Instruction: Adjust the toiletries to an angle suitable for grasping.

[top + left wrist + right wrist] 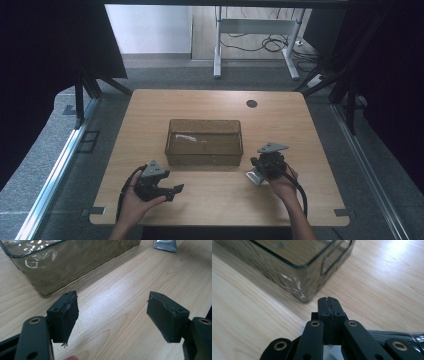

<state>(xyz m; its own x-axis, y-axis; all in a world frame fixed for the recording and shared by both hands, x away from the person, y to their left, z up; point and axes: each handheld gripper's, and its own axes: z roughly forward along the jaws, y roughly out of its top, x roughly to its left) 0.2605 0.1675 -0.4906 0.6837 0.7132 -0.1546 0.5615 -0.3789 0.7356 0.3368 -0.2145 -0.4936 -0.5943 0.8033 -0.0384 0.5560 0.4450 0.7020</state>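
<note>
Silver foil packet, clamped at its edge in your right gripper just off the smoked plastic bin's near right corner, not yet dropped in; your left gripper, jaws wide apart, idles over the wooden table.

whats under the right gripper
A silvery packet lies on the table beneath the right gripper; one corner pokes out at its left. The rest is covered, and whether the closed fingers pinch it cannot be seen.
</note>
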